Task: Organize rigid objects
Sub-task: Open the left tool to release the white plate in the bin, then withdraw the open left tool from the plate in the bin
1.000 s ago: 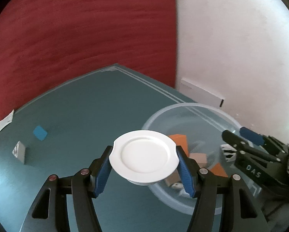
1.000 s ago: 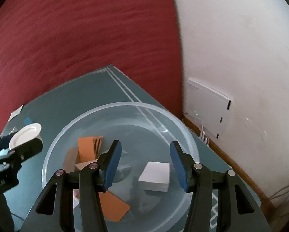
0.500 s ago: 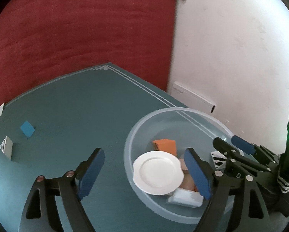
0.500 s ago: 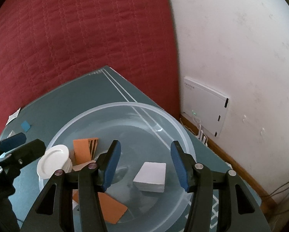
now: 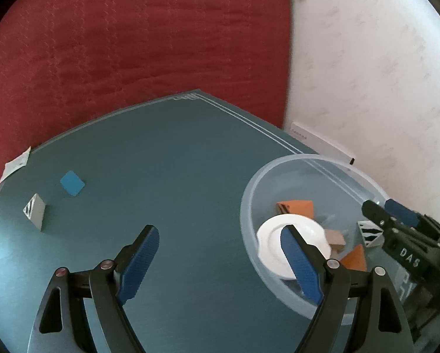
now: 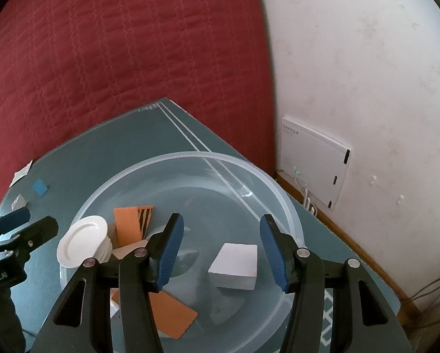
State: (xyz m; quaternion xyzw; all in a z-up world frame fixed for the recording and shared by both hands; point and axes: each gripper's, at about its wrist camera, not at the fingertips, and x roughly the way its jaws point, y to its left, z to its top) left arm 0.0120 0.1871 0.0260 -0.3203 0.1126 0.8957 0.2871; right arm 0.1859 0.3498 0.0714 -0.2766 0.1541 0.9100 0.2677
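Both the left tongs and right tongs stand apart and empty, their fingers partly hiding the white plate in the clear bowl.

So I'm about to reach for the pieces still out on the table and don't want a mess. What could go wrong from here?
1. The white plate leans tilted against the clear bowl's wall on other blocks; a nudge could slide it or tip it out.
2. The left gripper, open, has one finger over the bowl rim; swinging toward the blue block may catch it.
3. The right gripper hangs open above the white block, crowding the bowl.
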